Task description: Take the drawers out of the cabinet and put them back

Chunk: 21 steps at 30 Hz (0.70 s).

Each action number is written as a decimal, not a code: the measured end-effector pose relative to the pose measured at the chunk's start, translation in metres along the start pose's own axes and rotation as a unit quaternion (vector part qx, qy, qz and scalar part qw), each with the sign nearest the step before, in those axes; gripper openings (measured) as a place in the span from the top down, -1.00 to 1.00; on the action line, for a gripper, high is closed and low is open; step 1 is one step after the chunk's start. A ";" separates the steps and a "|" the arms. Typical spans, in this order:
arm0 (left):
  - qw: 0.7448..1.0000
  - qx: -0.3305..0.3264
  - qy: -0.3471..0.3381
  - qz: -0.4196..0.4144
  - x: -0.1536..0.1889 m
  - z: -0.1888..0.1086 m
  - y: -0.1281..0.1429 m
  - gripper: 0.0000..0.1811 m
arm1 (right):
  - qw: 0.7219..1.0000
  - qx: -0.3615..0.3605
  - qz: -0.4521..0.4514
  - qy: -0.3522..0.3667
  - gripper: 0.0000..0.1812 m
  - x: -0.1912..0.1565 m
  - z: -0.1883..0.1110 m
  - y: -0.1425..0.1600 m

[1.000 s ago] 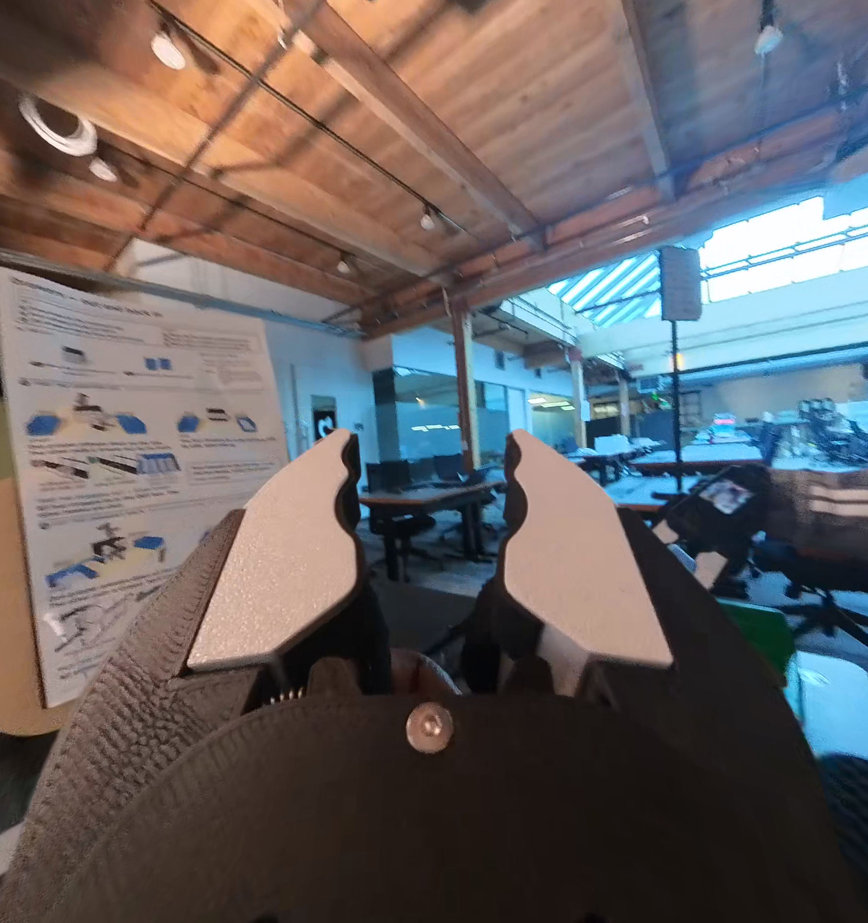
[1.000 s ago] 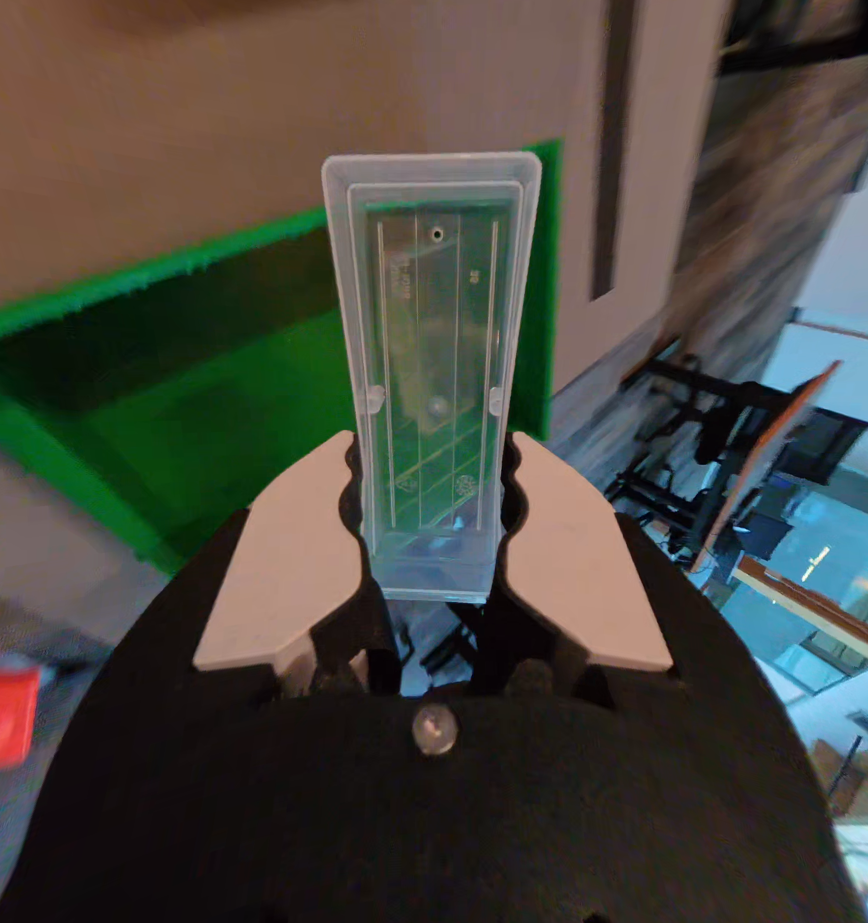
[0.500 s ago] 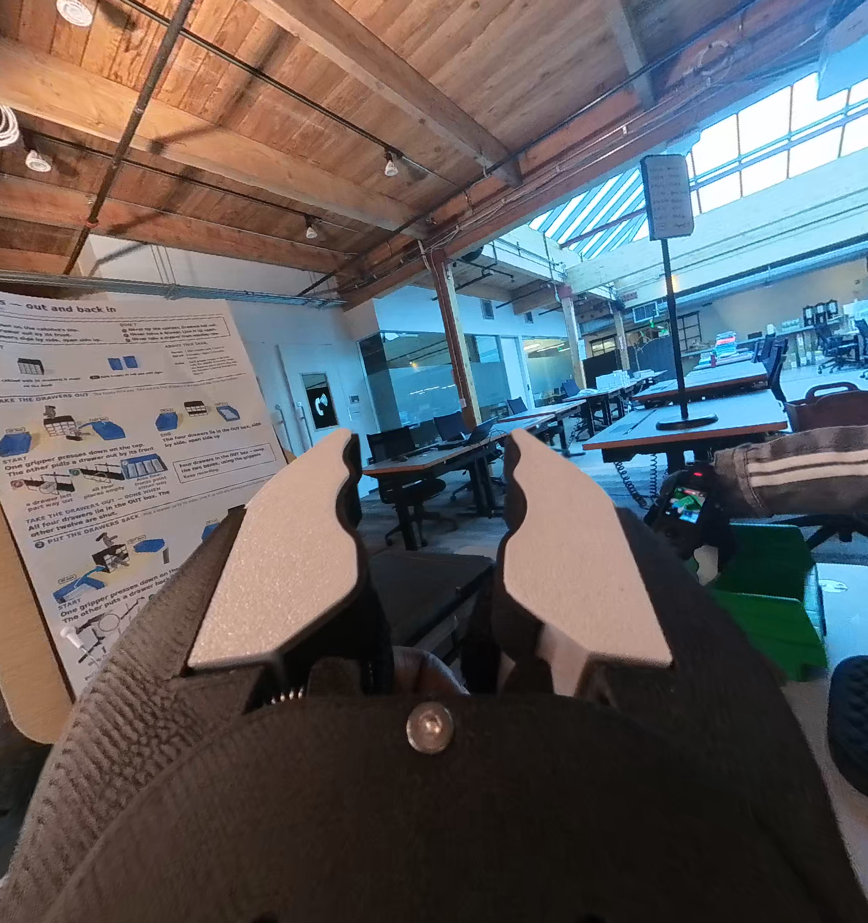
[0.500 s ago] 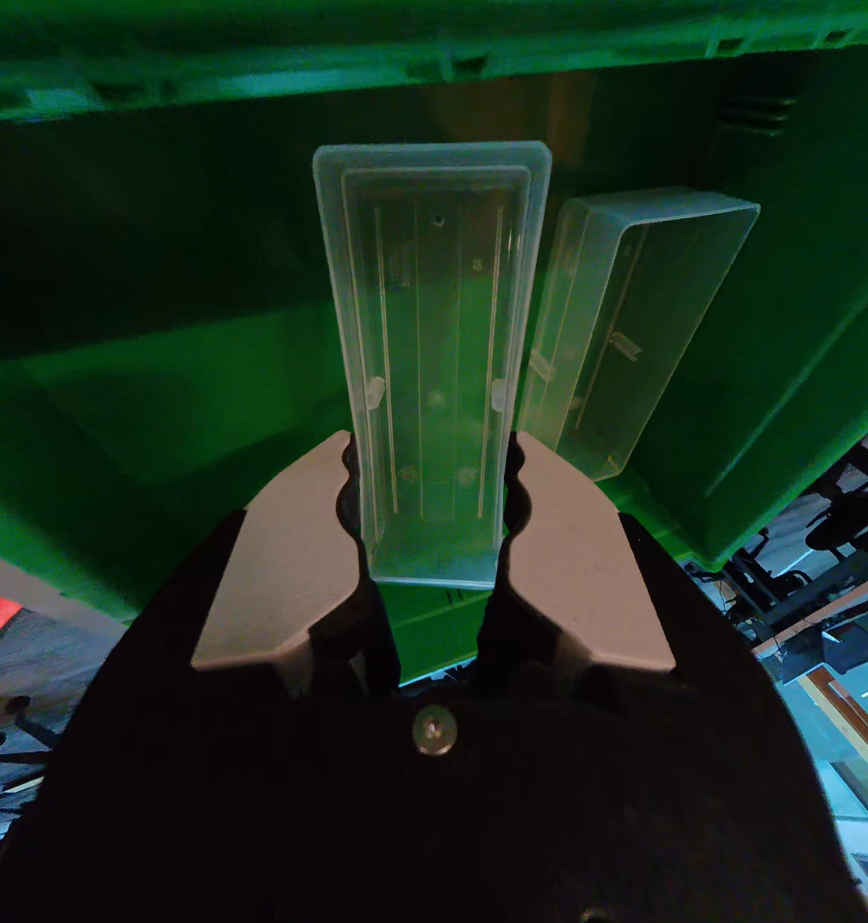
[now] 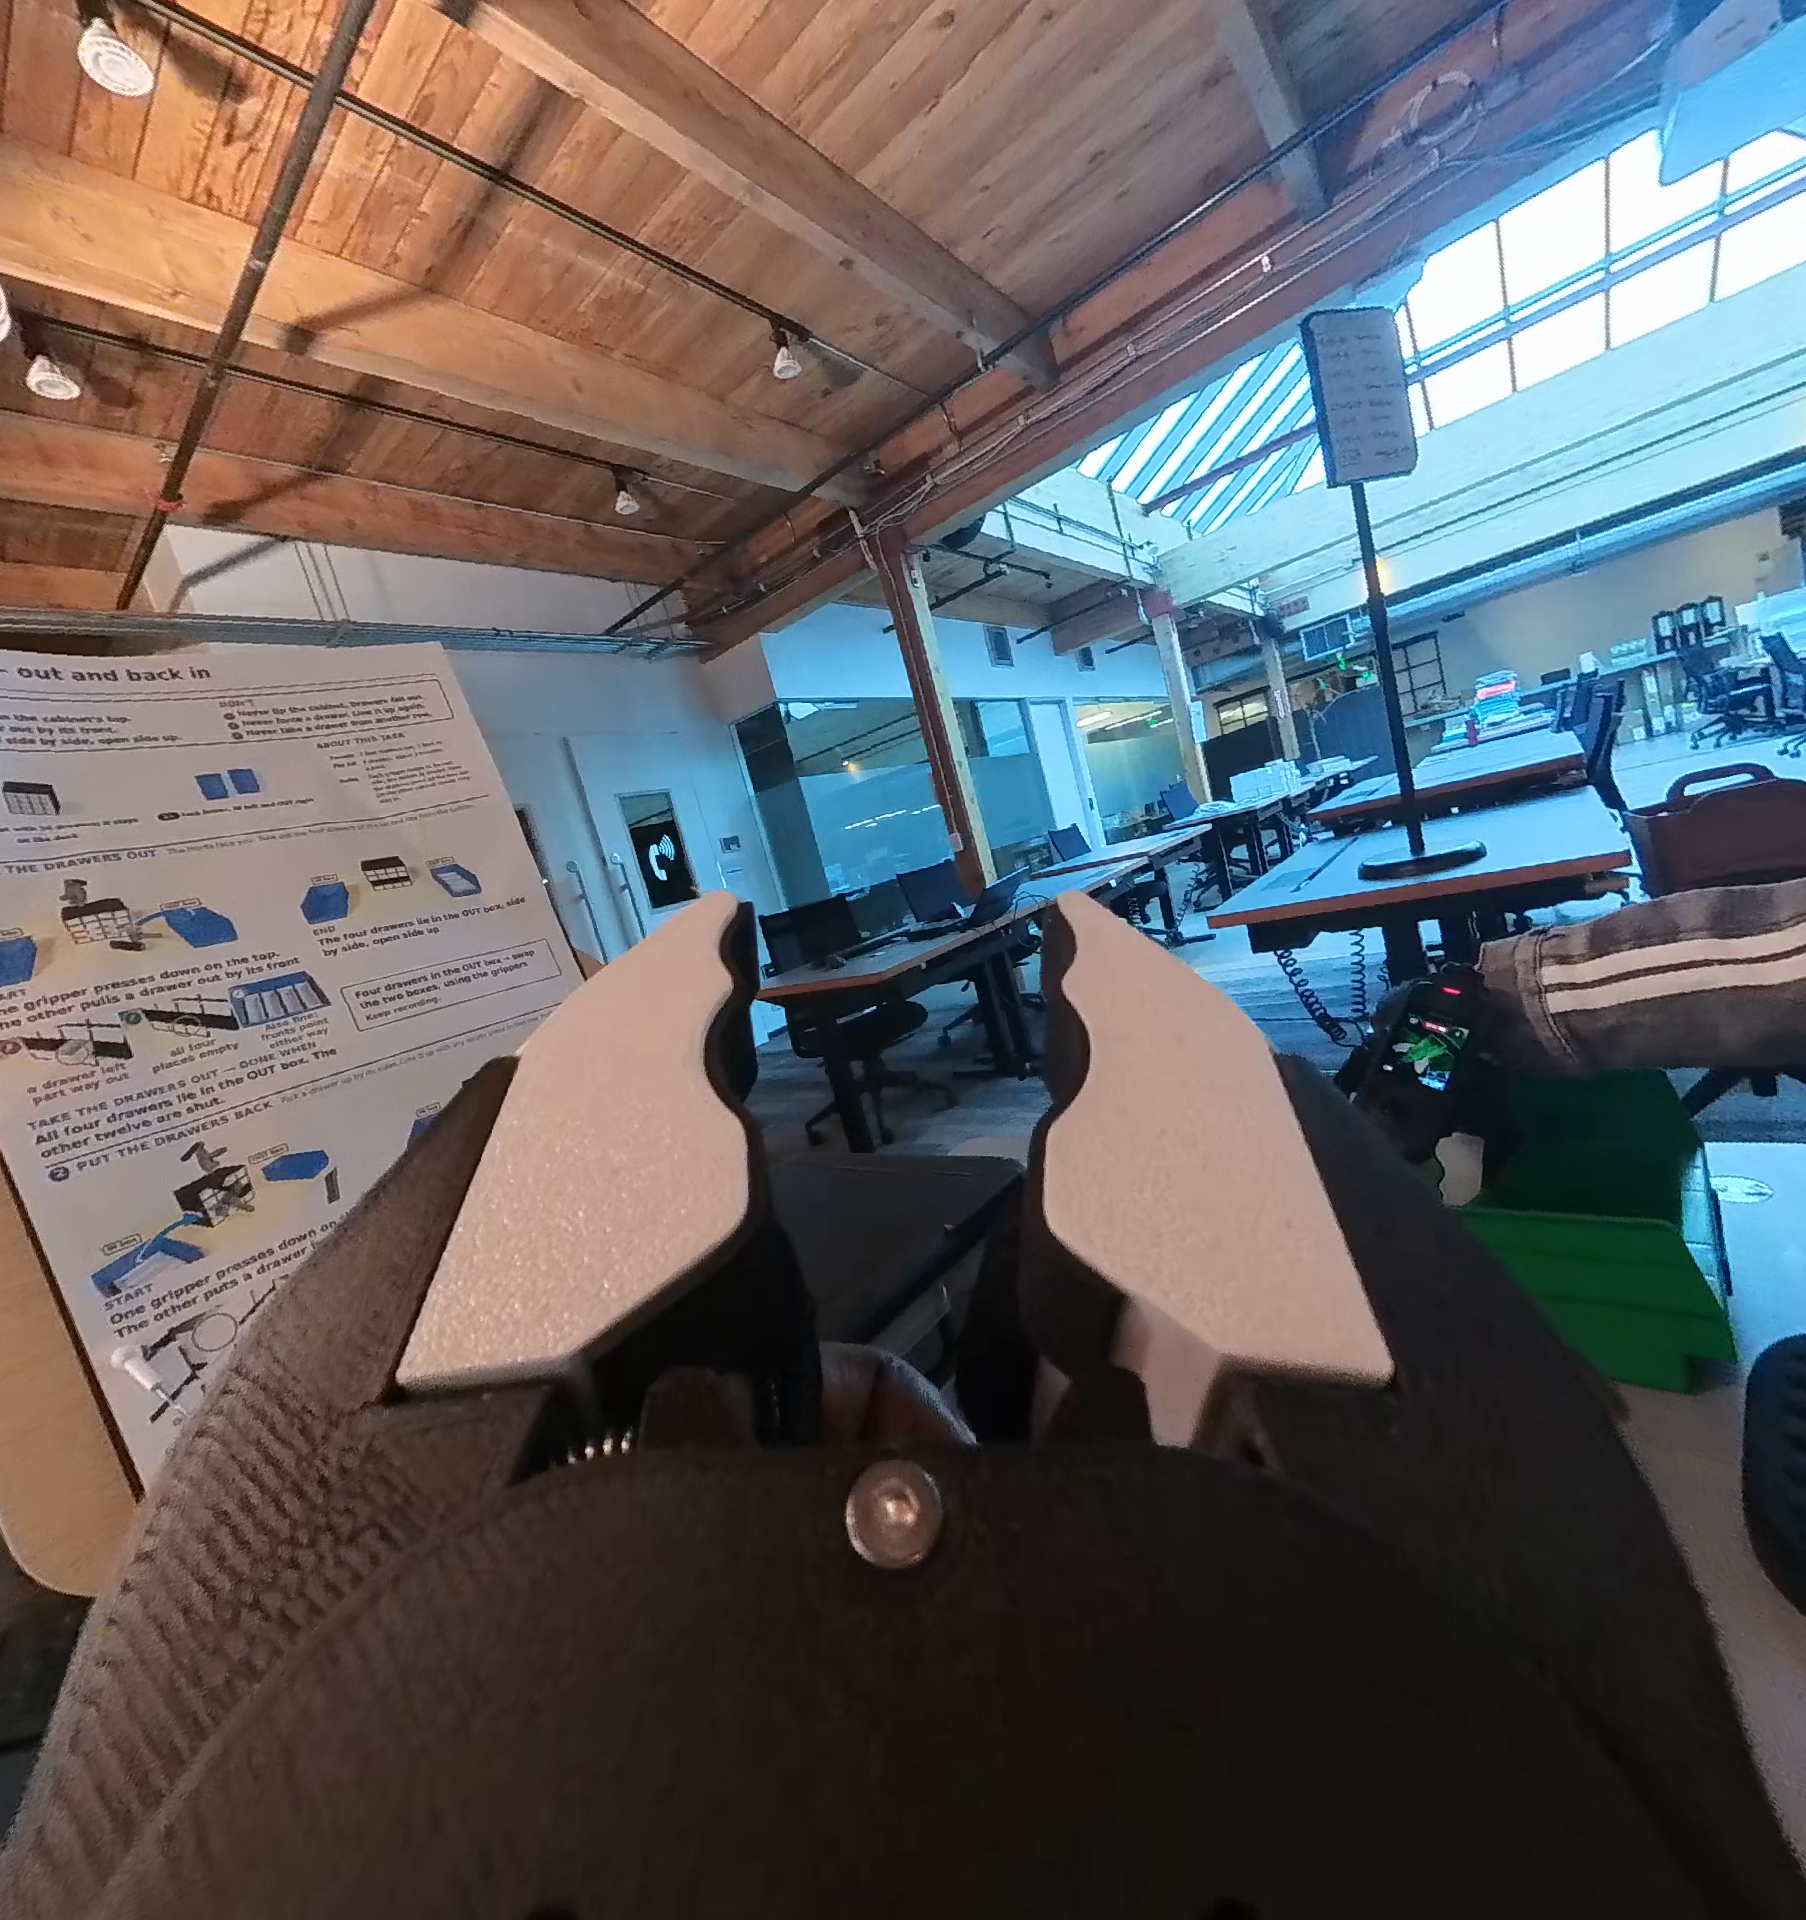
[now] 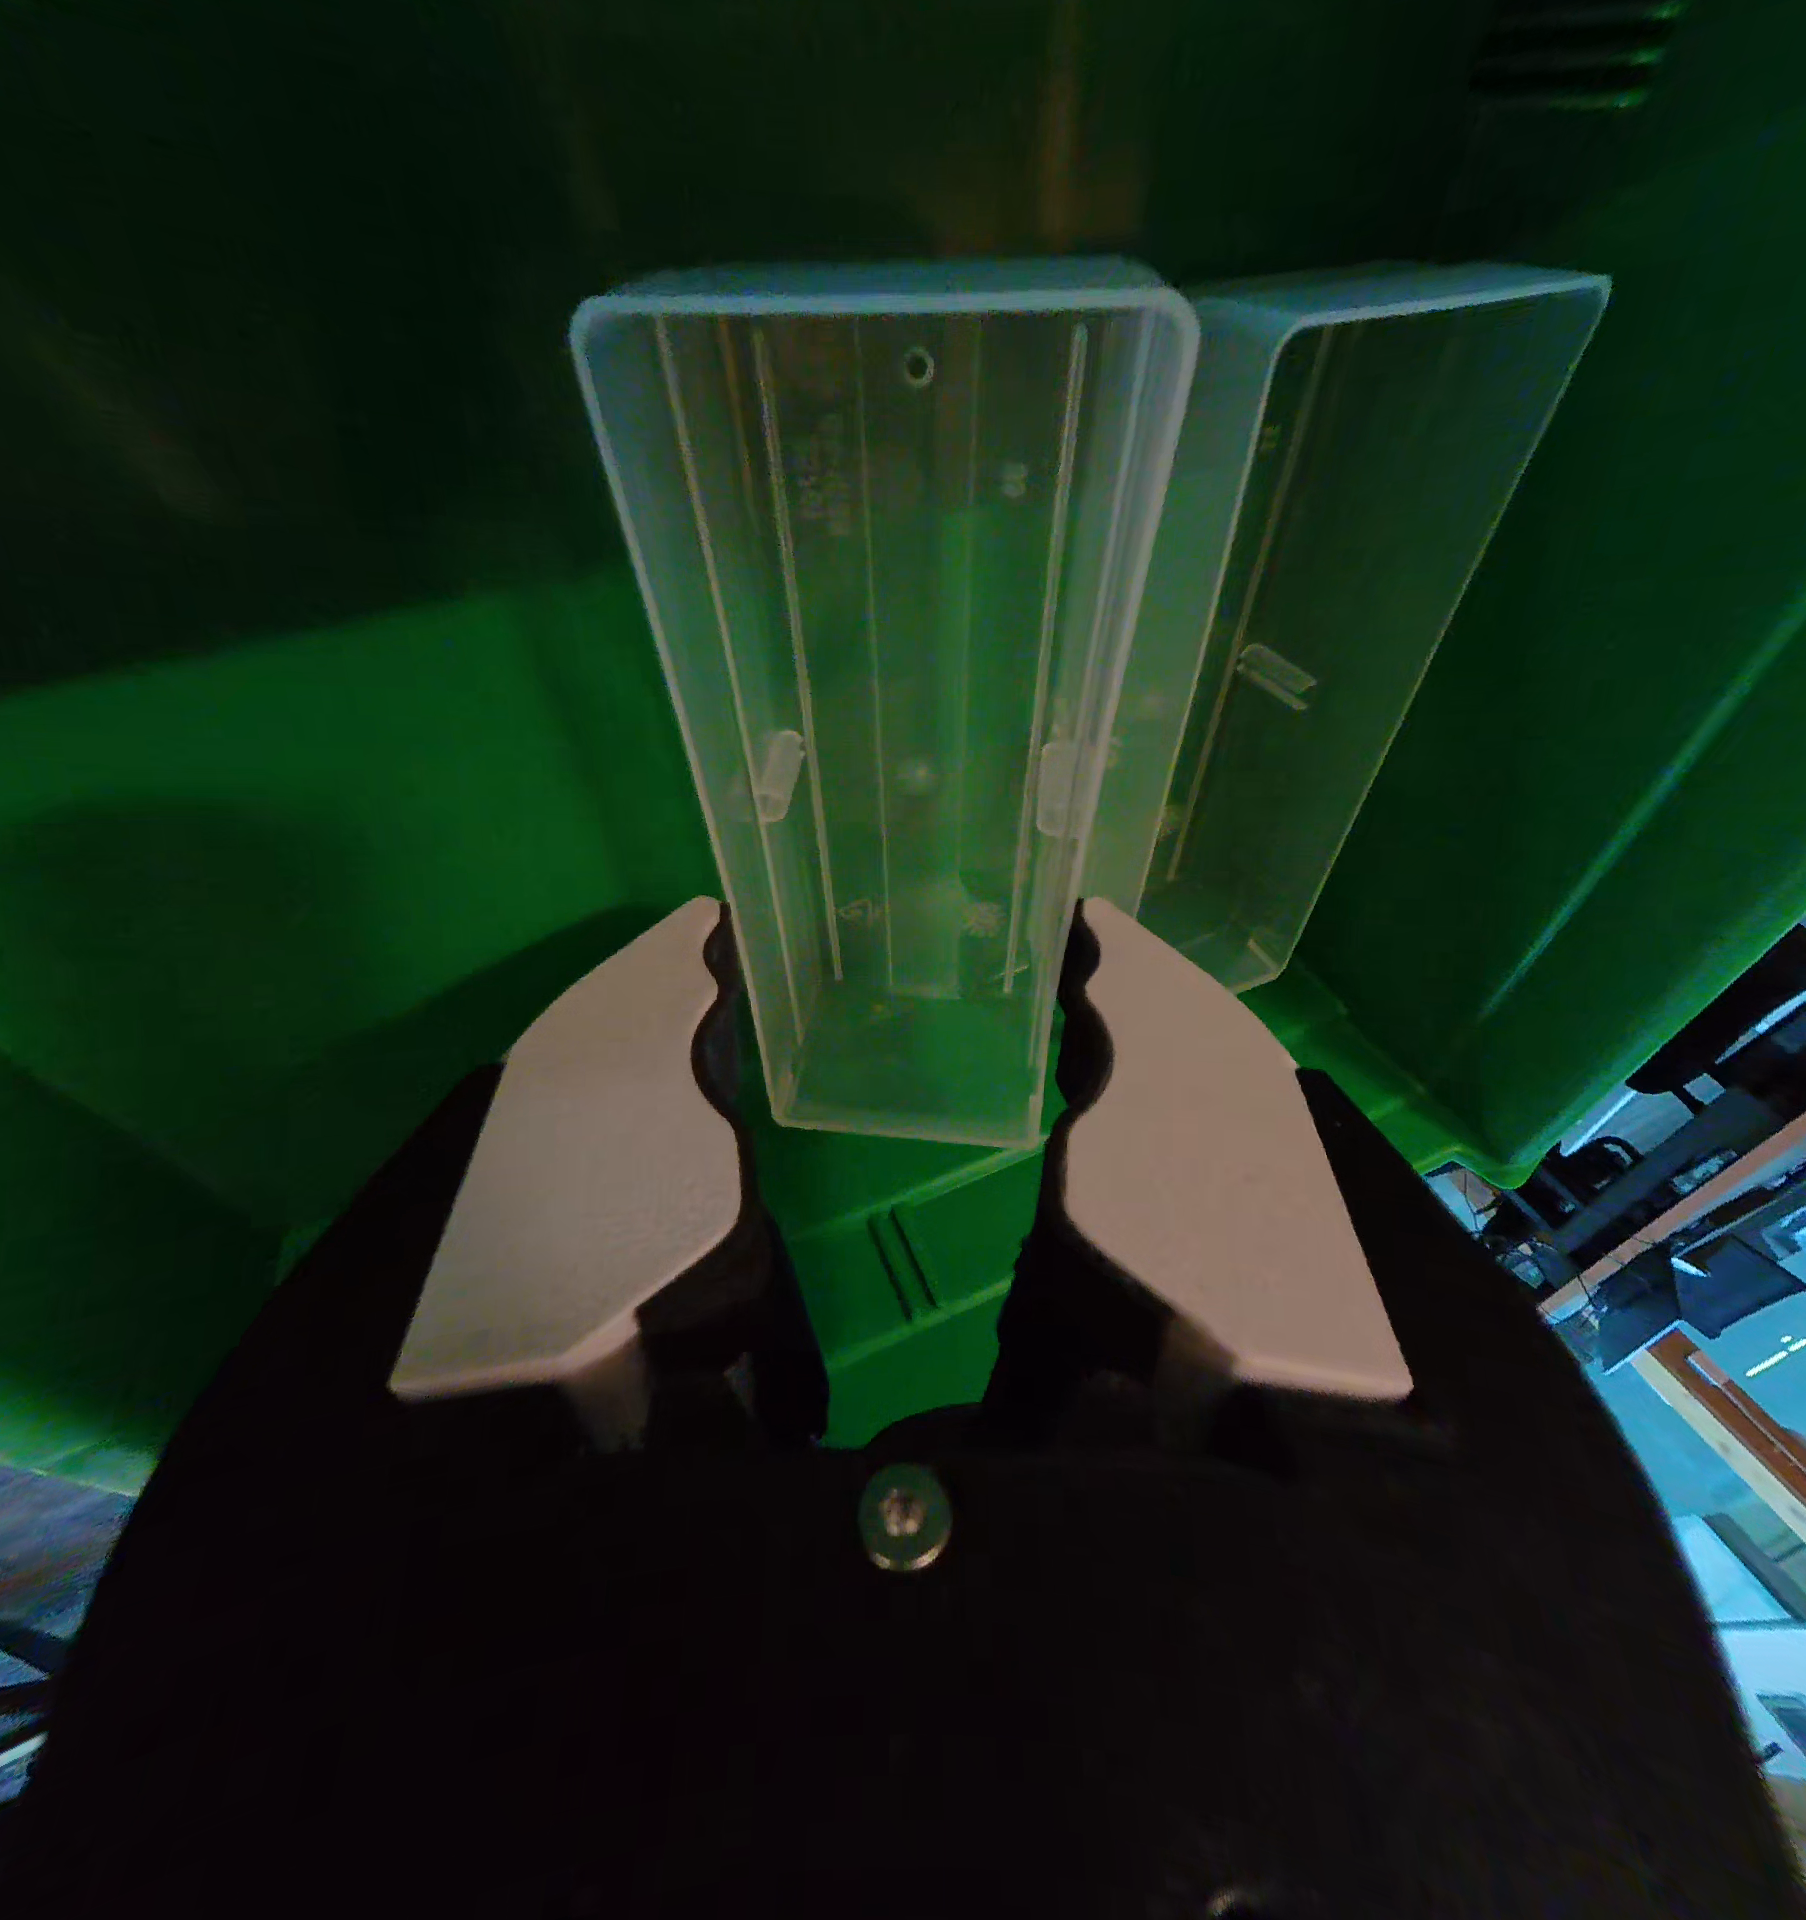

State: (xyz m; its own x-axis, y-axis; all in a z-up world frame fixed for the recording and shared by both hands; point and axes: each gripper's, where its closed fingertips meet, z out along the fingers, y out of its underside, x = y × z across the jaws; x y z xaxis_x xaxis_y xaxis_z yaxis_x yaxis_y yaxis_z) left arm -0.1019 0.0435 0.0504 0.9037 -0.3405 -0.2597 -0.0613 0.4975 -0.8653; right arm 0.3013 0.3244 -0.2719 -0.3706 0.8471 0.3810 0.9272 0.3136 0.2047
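In the right wrist view my right gripper (image 6: 899, 914) is shut on the near end of a clear plastic drawer (image 6: 899, 623). It holds the drawer, open side toward the camera, inside the green box (image 6: 255, 831). A second clear drawer (image 6: 1377, 582) lies in the box just to its right, close beside the held one. My left gripper (image 5: 894, 914) is open and empty and points out over the room. The black cabinet top (image 5: 878, 1216) shows just below its fingers. The right gripper's body (image 5: 1429, 1049) and a striped sleeve (image 5: 1688, 977) show over the green box (image 5: 1605, 1288).
An instruction poster (image 5: 203, 935) on a wooden board stands at the left. A black stand with a sign (image 5: 1398, 727) rests on a desk behind. Office desks and chairs fill the background. The green box walls (image 6: 1605, 727) close in around the held drawer.
The right gripper has carried the drawer from above the green box down into it, beside the second drawer. The left gripper has stayed open while its view tilted down slightly.
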 end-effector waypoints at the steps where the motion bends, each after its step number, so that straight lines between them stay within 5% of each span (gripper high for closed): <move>1: 1.000 0.000 0.001 0.001 0.000 0.000 0.000 0.42 | 1.000 -0.001 0.002 0.000 0.34 0.000 0.000 0.001; 16: 1.000 0.001 0.002 0.005 0.000 0.000 0.001 0.42 | 0.999 0.022 0.035 0.030 0.23 0.007 -0.005 0.002; 21: 1.000 -0.001 0.001 0.009 0.000 0.000 0.001 0.42 | 0.983 0.119 0.075 0.121 0.36 0.031 -0.040 -0.016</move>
State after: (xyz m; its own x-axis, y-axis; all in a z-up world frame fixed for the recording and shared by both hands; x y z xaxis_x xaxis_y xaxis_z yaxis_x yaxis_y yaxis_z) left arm -0.1019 0.0443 0.0491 0.9015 -0.3337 -0.2754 -0.0773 0.5020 -0.8614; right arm 0.2727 0.3287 -0.2276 -0.2050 0.7739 0.5992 0.9482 0.3089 -0.0745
